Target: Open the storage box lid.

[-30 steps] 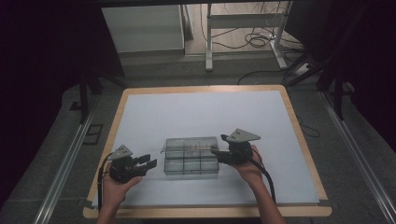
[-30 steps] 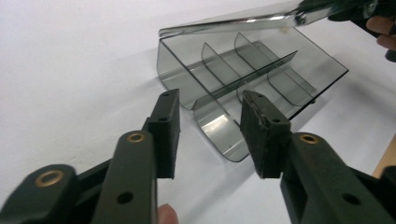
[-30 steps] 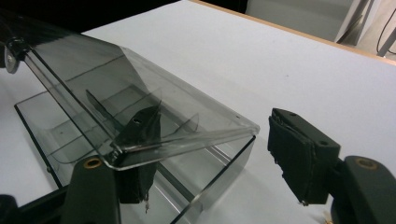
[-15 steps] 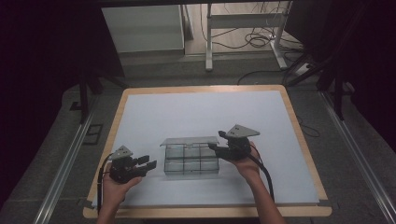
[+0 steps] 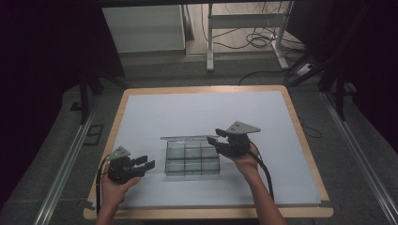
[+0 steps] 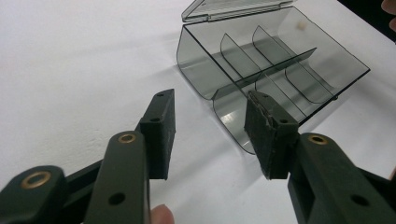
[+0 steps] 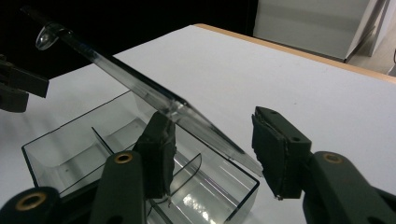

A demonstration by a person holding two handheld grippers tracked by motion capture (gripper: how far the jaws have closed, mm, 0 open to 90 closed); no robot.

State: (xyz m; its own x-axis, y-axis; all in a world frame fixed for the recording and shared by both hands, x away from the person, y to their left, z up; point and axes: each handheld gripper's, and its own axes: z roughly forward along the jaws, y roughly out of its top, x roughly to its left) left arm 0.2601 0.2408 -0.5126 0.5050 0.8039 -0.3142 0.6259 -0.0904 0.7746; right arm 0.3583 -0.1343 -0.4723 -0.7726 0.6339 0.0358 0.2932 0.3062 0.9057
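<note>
A clear compartment box (image 5: 192, 159) lies near the front of a white table (image 5: 197, 112), between two hand-held grippers, its lid (image 5: 190, 138) raised.

The right gripper (image 5: 217, 140) is at the box's right back corner, up against the raised lid. In the right gripper view the lid's edge (image 7: 154, 100) runs between its jaws and rests on one pad; the jaws have just been closing, with a gap left at the other pad, so nothing is clamped. The left gripper (image 5: 146, 164) sits just left of the box, apart from it, its jaws spread and empty, pointing at the box's near corner (image 6: 233, 121).
</note>
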